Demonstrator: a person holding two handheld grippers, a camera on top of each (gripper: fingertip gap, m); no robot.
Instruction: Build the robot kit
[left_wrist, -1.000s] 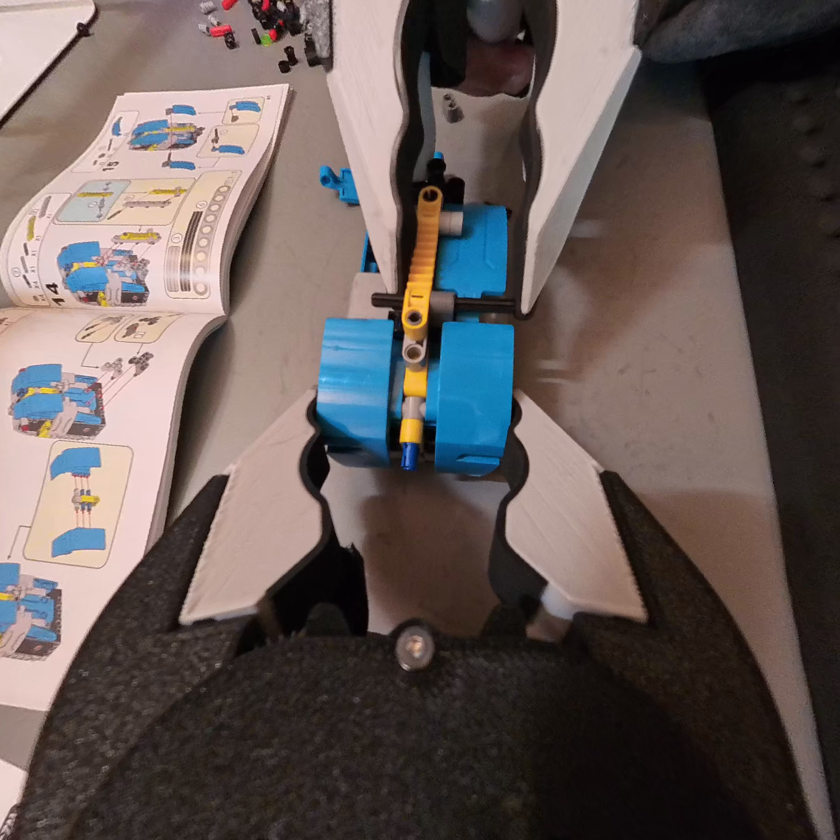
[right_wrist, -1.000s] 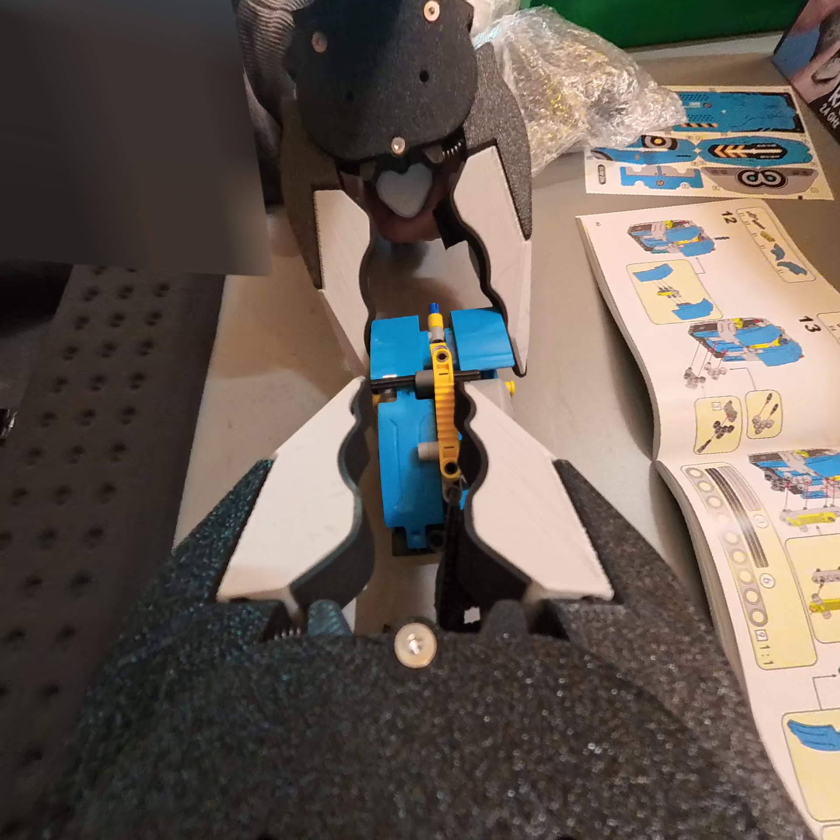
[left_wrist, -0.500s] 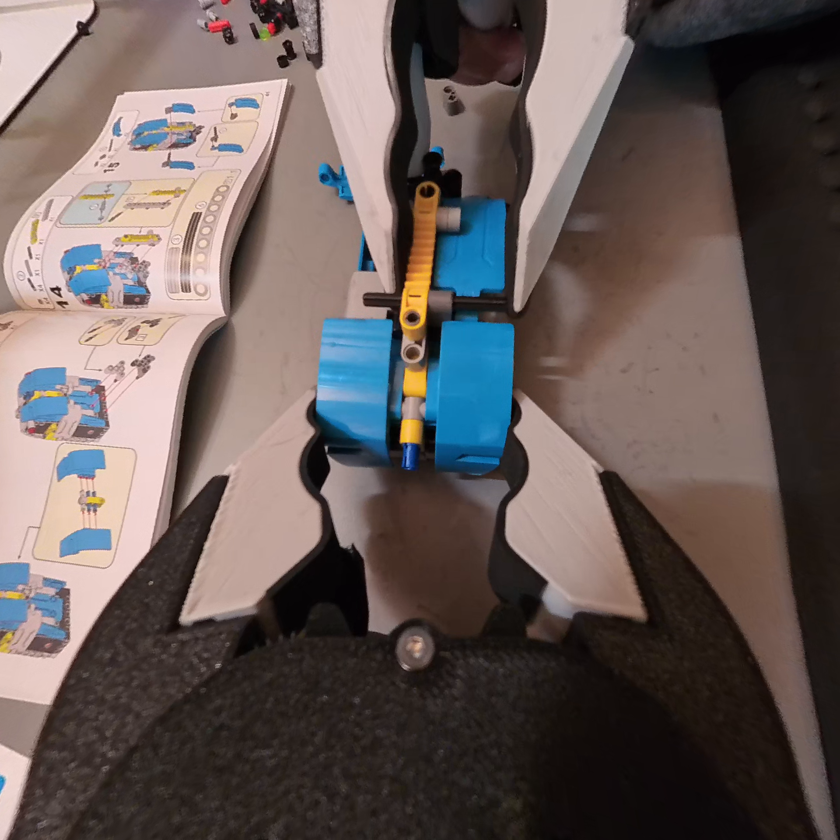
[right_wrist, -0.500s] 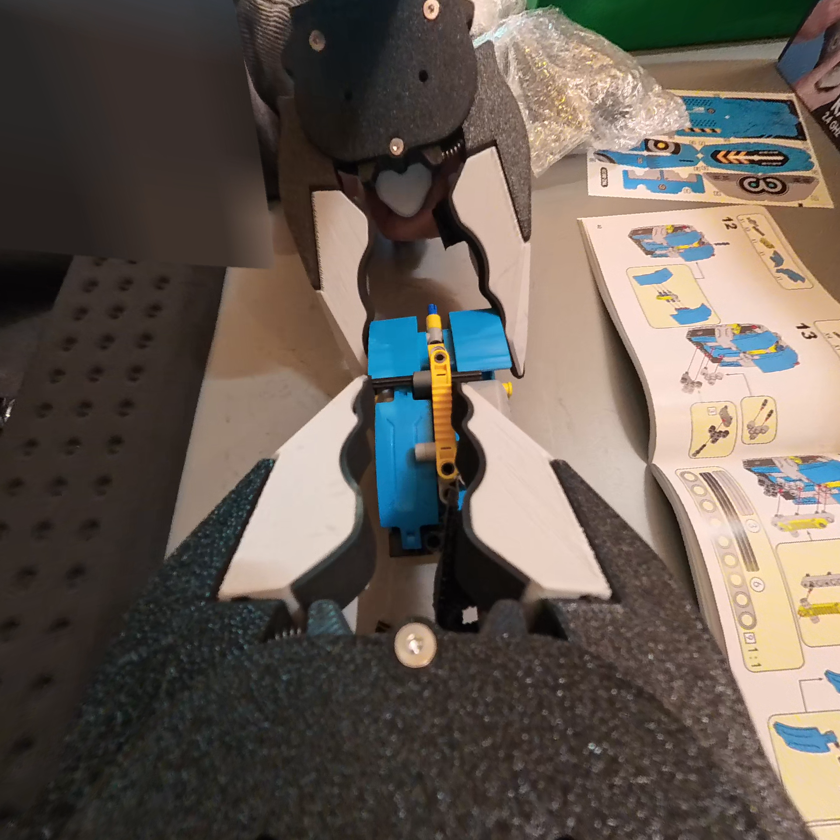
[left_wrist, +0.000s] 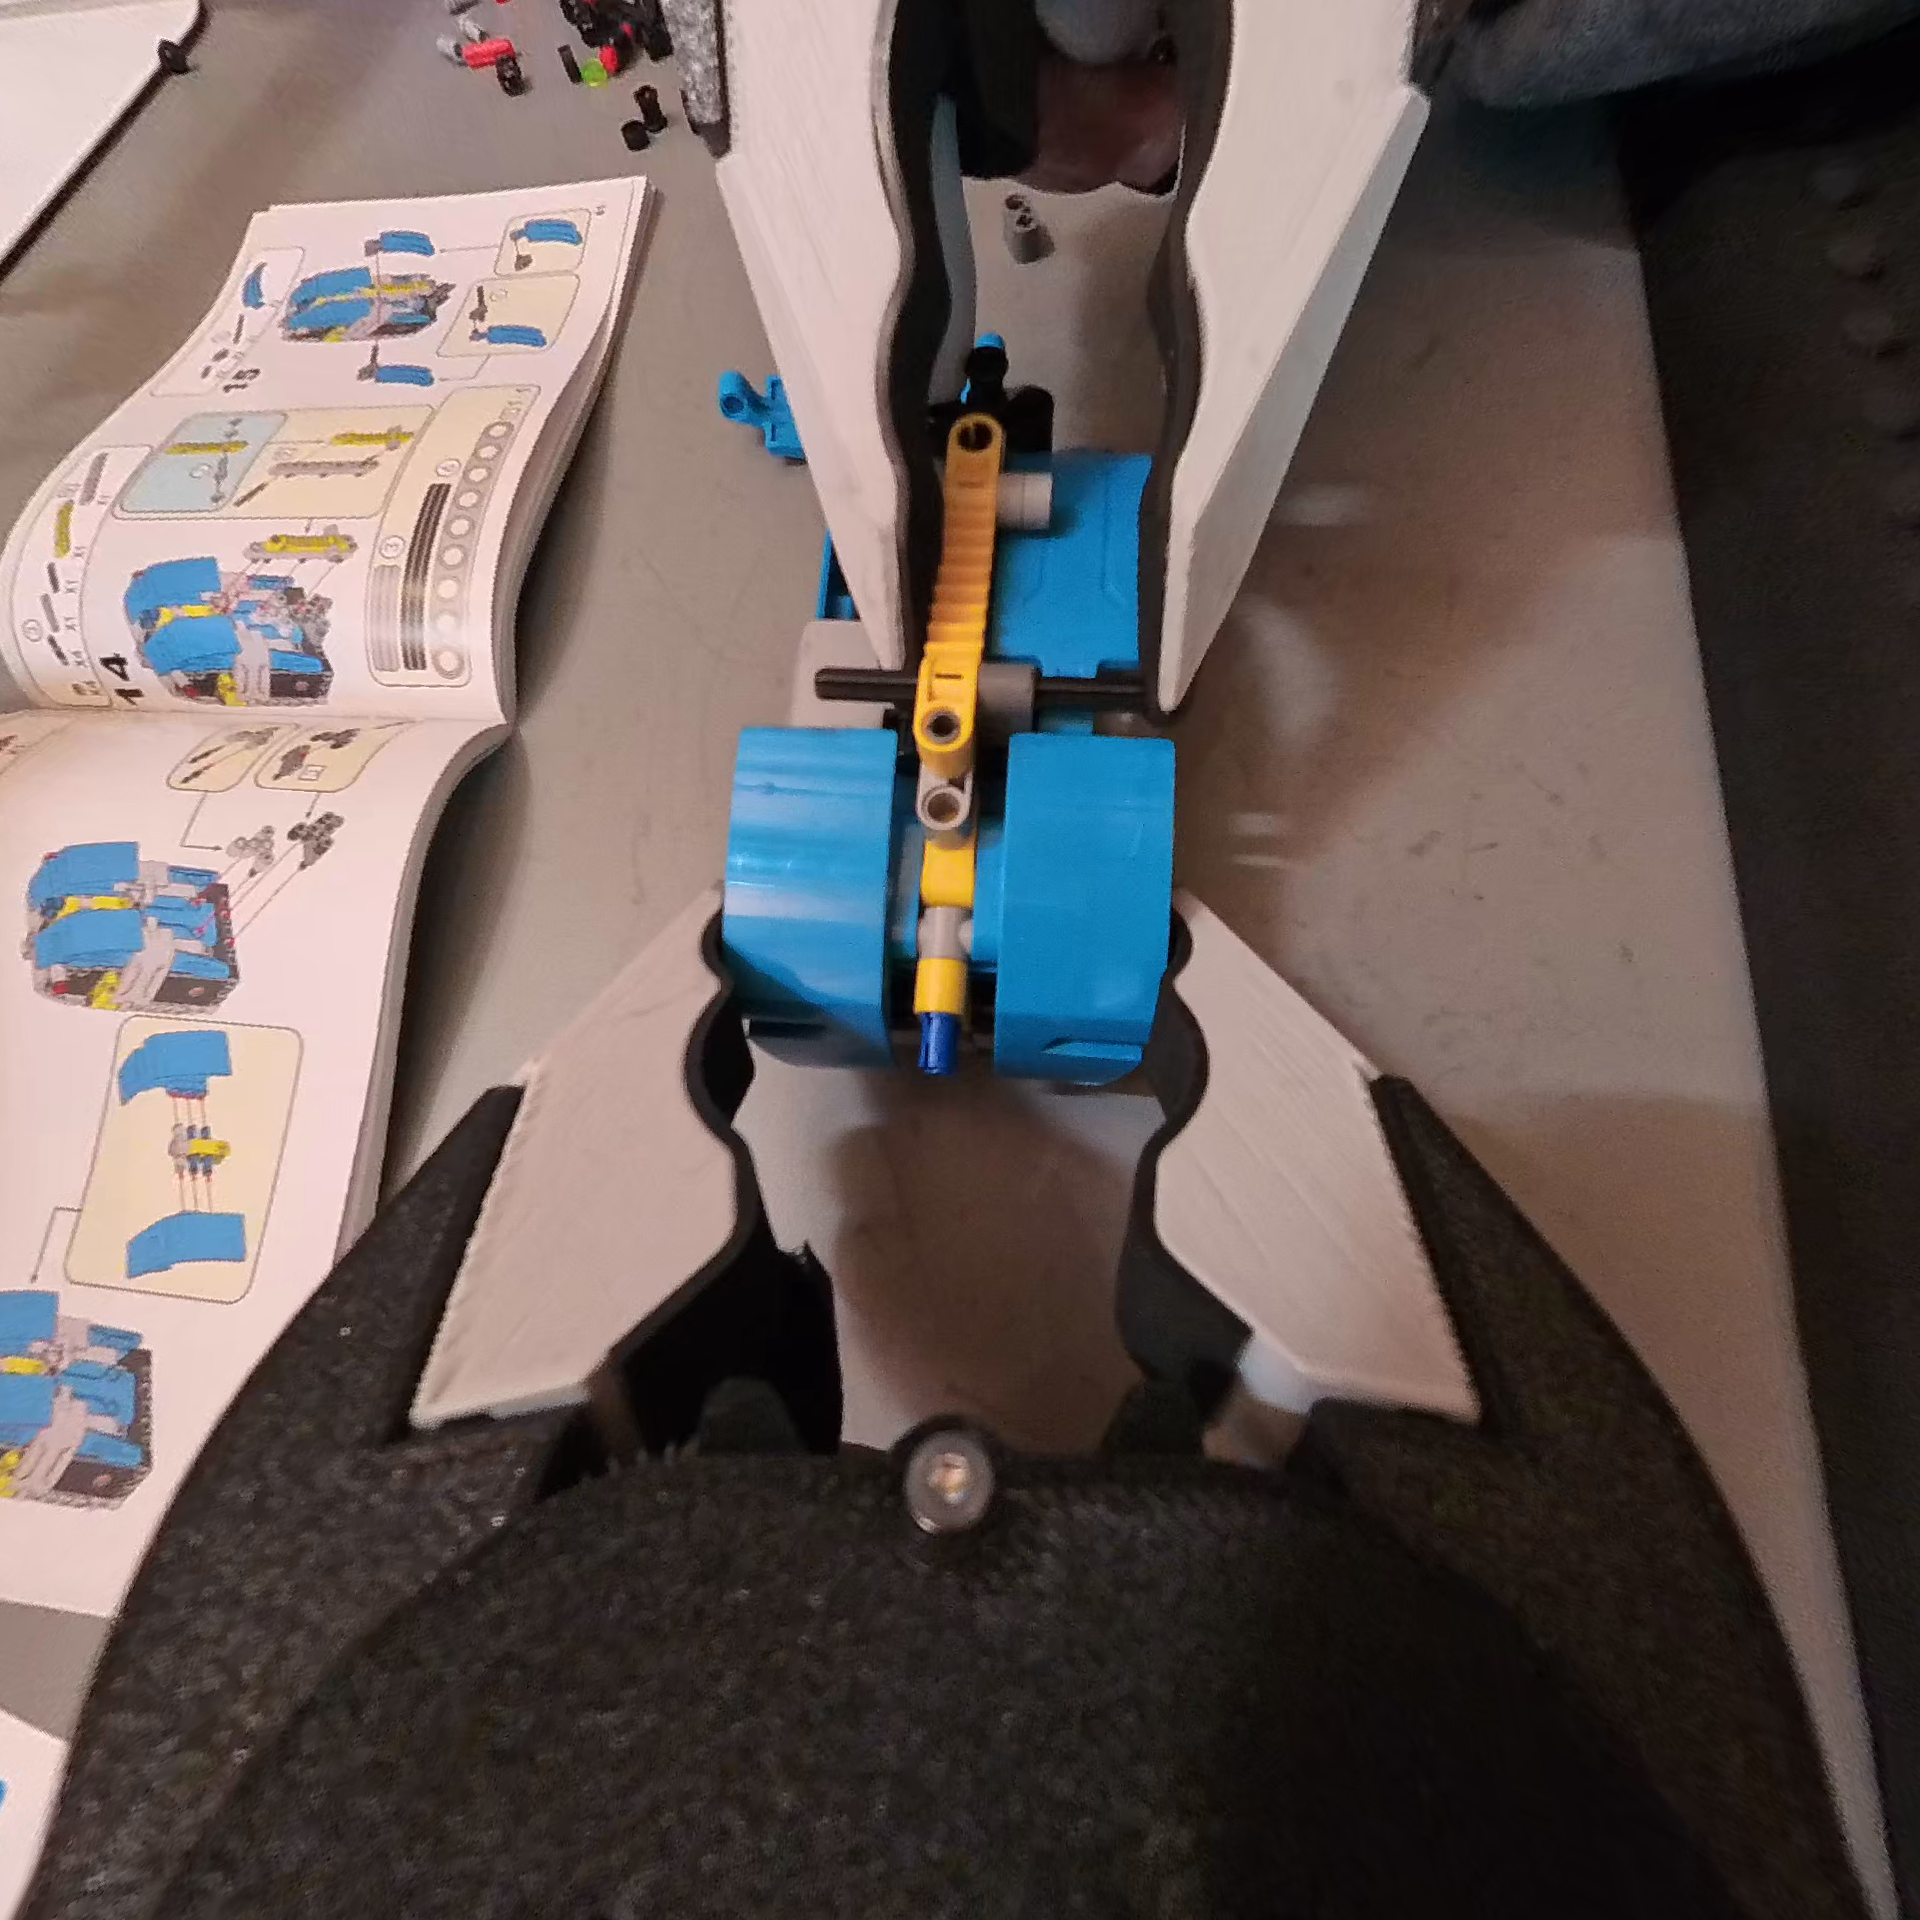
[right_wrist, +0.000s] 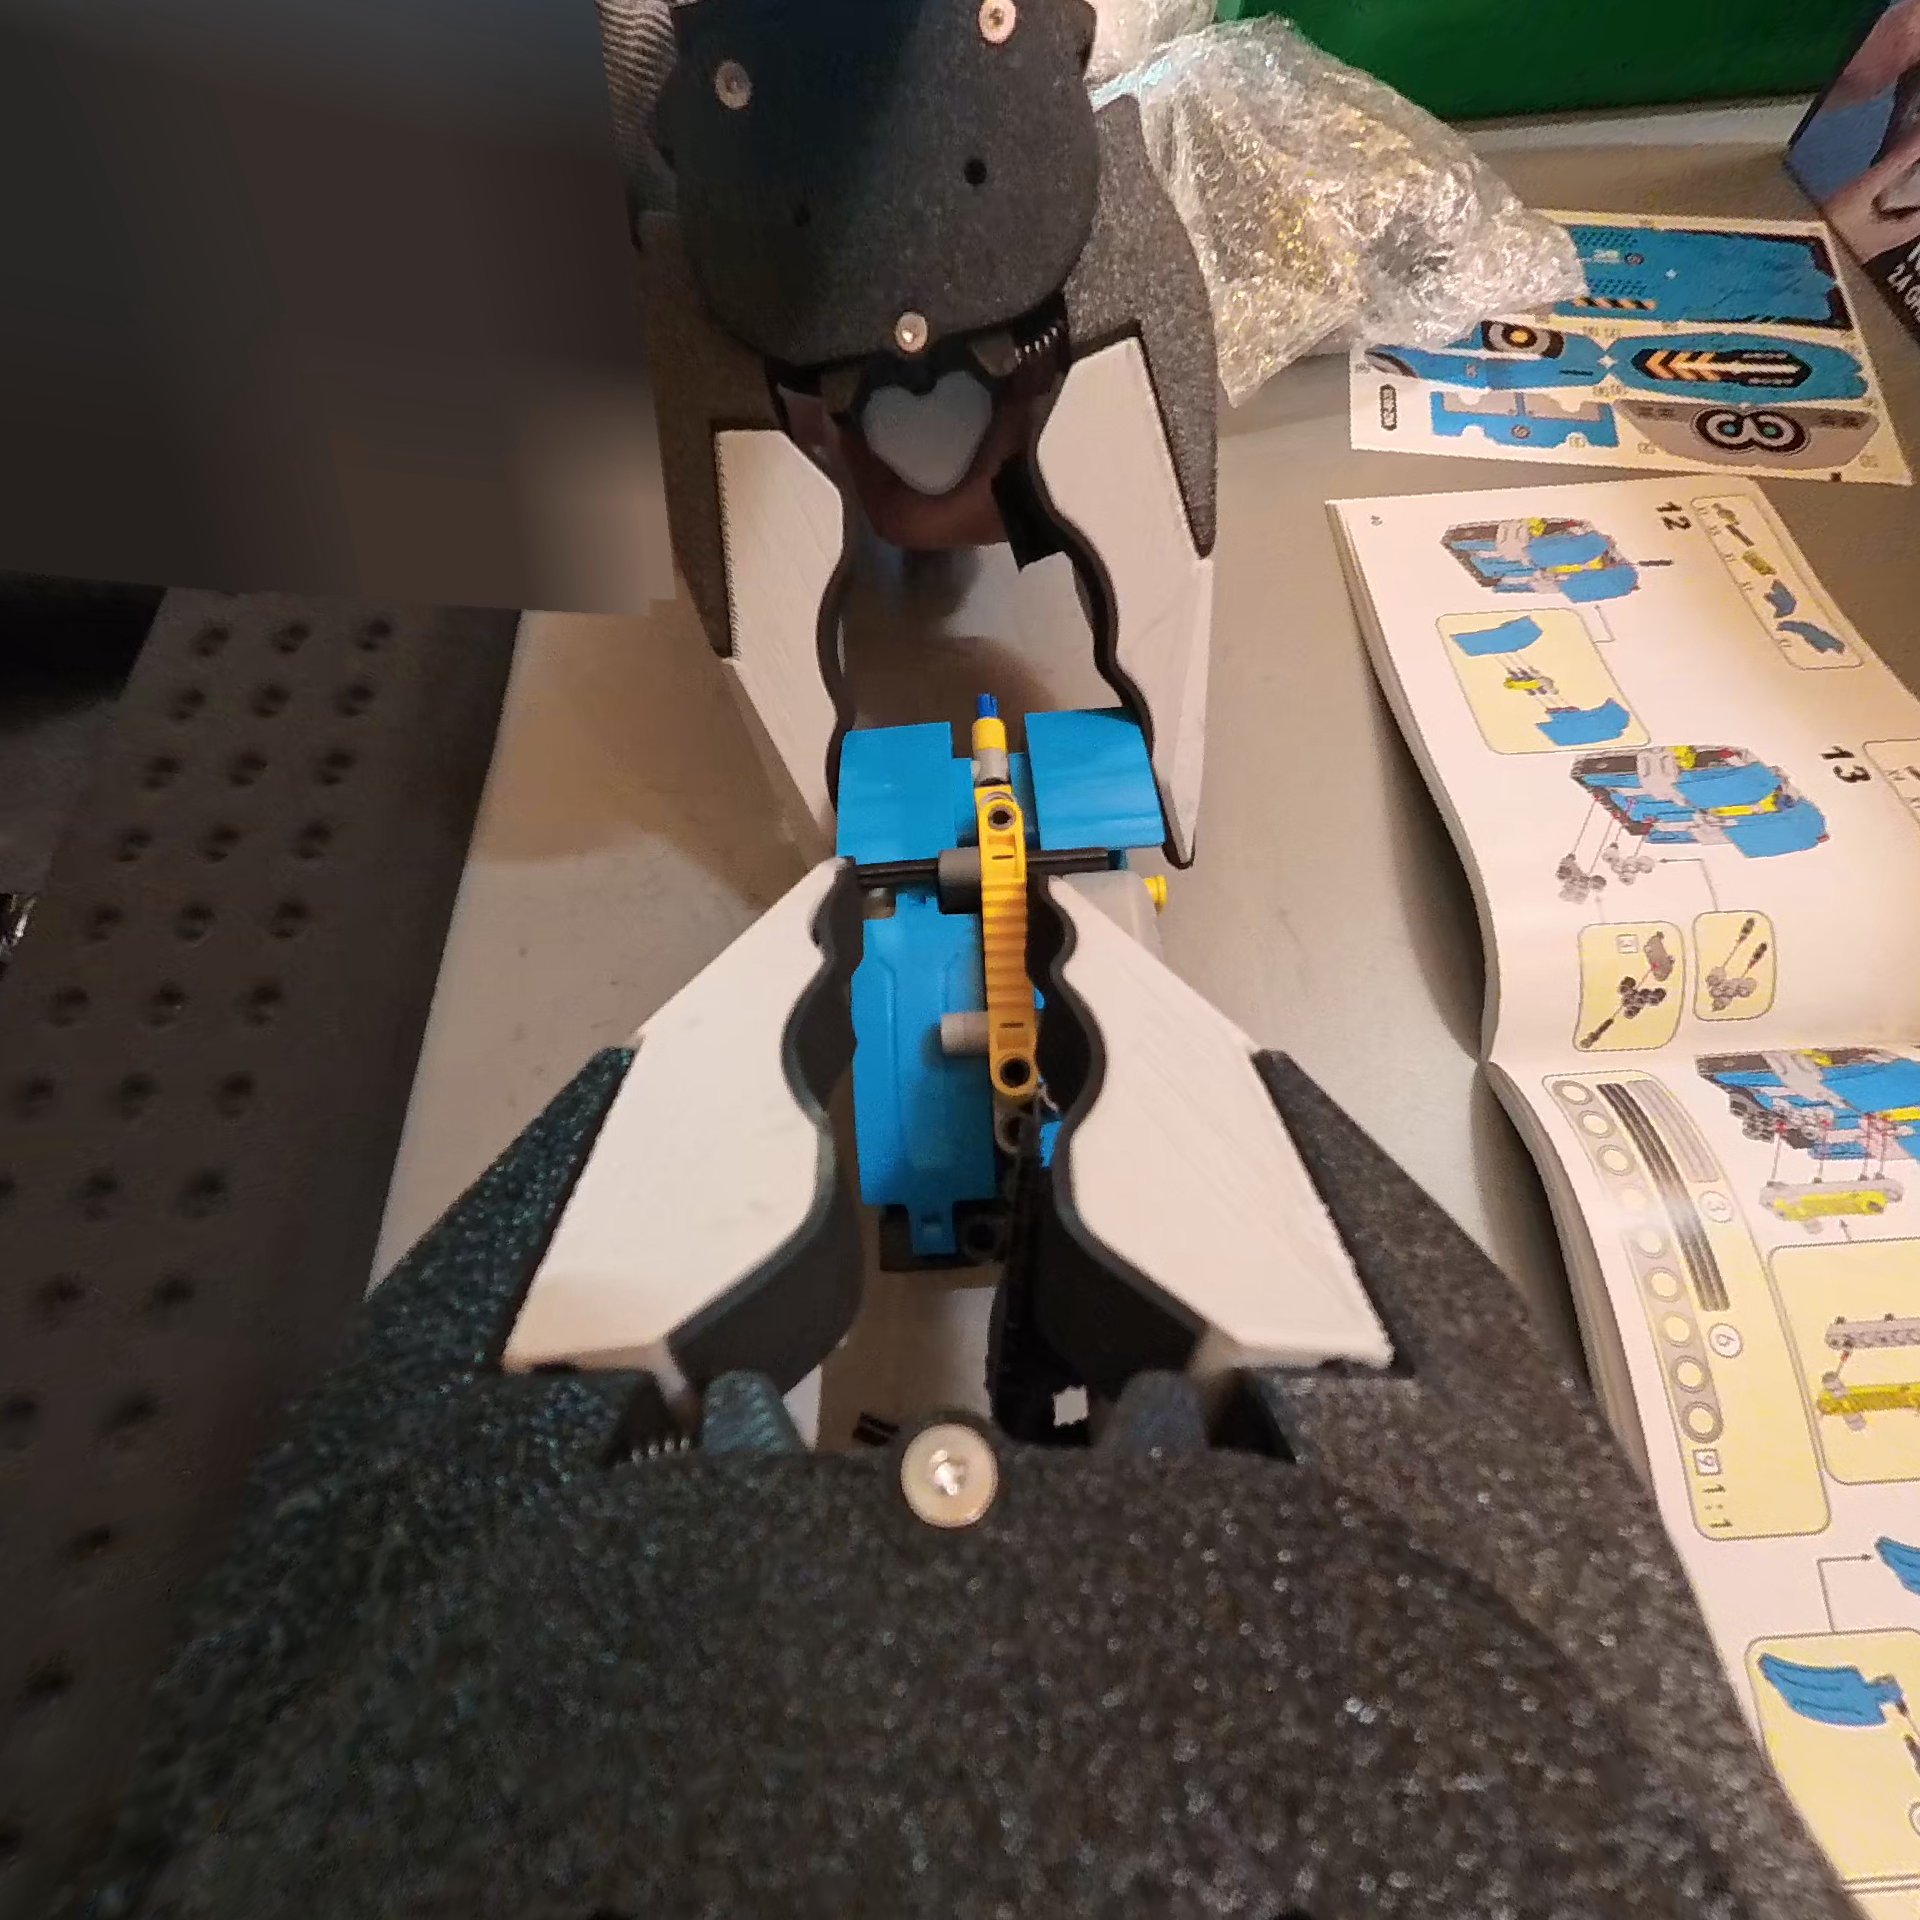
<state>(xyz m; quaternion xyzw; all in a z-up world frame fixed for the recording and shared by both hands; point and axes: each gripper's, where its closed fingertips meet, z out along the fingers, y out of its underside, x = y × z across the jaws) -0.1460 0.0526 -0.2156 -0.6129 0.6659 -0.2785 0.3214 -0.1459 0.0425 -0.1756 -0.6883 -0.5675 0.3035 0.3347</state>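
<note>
A blue brick model (left_wrist: 1081, 894) with a yellow toothed beam (left_wrist: 961, 561) along its top and a black cross axle sits low over the grey table (left_wrist: 1403, 935). My left gripper (left_wrist: 945, 935) is shut on the model's two curved blue panels at the near end. My right gripper (left_wrist: 1029, 675) comes in from the far side, facing the left one, and is shut on the other end. In the right wrist view, my right gripper (right_wrist: 951, 883) clamps the blue body (right_wrist: 904, 1039) and the yellow beam (right_wrist: 1006, 966). My left gripper (right_wrist: 1003, 790) grips the far end.
An open instruction booklet (left_wrist: 260, 727) lies beside the model, also in the right wrist view (right_wrist: 1662, 935). A loose blue piece (left_wrist: 753, 405), a small grey piece (left_wrist: 1029, 223) and scattered small parts (left_wrist: 582, 52) lie nearby. A sticker sheet (right_wrist: 1662, 353), a crumpled plastic bag (right_wrist: 1330, 208) and a dark perforated mat (right_wrist: 208, 935) surround the table. My right fingertips sit around 4 cm from my left ones.
Both grippers stay shut on the model. The views drift only slightly; the model keeps its place between the two grippers.
</note>
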